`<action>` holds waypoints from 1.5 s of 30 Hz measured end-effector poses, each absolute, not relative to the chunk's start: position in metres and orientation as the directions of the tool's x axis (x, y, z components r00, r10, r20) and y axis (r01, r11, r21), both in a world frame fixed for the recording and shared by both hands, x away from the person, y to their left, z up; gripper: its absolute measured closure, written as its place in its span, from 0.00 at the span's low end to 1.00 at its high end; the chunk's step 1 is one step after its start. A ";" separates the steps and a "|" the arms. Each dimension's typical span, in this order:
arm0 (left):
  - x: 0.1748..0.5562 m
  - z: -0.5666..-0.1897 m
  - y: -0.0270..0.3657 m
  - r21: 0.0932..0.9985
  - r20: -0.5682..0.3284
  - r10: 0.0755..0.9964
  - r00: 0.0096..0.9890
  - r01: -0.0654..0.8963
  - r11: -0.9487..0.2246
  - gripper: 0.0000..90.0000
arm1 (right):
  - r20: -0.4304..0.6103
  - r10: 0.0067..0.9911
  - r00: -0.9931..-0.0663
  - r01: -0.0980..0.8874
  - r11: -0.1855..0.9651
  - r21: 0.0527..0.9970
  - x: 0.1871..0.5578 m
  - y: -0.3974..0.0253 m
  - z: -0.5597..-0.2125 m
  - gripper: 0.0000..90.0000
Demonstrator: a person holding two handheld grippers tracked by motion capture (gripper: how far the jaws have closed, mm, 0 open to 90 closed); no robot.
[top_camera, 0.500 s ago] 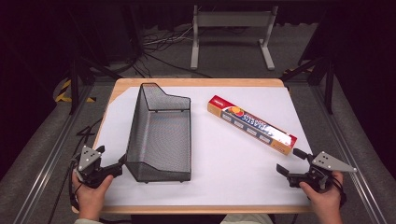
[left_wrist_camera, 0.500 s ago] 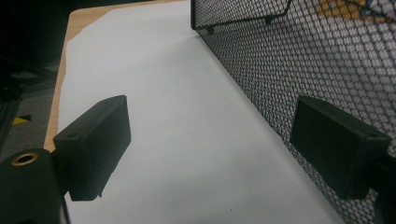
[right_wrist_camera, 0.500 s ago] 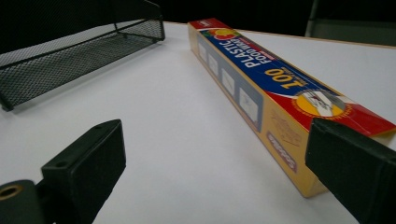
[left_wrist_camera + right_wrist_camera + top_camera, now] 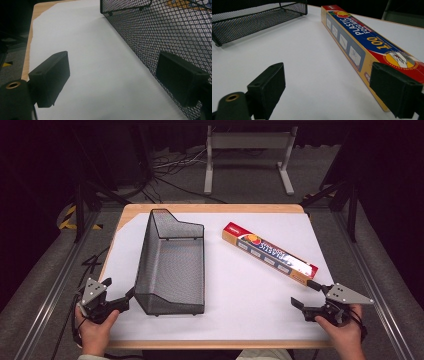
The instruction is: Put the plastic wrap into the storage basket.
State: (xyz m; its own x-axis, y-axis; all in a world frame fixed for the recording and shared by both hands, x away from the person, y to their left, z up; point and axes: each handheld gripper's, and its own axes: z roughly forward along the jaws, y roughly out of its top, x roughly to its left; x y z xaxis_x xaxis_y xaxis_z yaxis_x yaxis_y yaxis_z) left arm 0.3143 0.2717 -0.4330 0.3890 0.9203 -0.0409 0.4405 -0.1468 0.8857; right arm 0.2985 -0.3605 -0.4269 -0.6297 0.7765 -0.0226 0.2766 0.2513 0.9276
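The high view shows the whole bench (image 4: 165, 342): a wooden top covered by a white sheet (image 4: 240, 285), with dark floor, cables and a grey metal stand (image 4: 248, 142) at 12 o'clock behind it. On the sheet I count one black mesh basket (image 4: 172, 265) at about 9 o'clock from the centre and one long box of plastic food wrap (image 4: 270, 254) at about 2 o'clock, well apart.

The left gripper (image 4: 122, 301) is at 7 o'clock, the right gripper (image 4: 307, 296) at 5 o'clock. Both are wide open and hold nothing.

The left gripper view adds that one jaw is just beside the mesh wall (image 4: 160, 32); I cannot tell if it touches. The right gripper view makes readable the words "PLASTIC FOOD WRAP" and "100" on the box (image 4: 352, 37), with one jaw just beside its near end.
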 end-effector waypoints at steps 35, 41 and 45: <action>0.315 -0.437 0.269 0.871 -0.022 0.924 0.383 0.462 -0.170 0.15 | 0.031 0.747 -0.665 0.385 0.306 0.871 0.373 -0.361 -0.363 0.17; 0.315 -0.438 0.268 0.870 -0.023 0.924 0.382 0.463 -0.170 0.15 | 0.015 0.744 -0.668 0.391 0.334 0.857 0.385 -0.357 -0.354 0.20; 0.315 -0.438 0.268 0.869 -0.020 0.923 0.385 0.463 -0.174 0.15 | 0.010 0.736 -0.677 0.398 0.355 0.846 0.397 -0.353 -0.349 0.21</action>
State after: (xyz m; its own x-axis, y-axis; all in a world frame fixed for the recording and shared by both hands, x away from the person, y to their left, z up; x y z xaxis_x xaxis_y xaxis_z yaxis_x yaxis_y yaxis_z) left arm 0.3151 0.2681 -0.4377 0.3846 0.9229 -0.0201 0.4626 -0.1738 0.8693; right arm 0.3968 -0.3528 -0.3490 -0.6771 0.7358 0.0102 0.3981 0.3546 0.8461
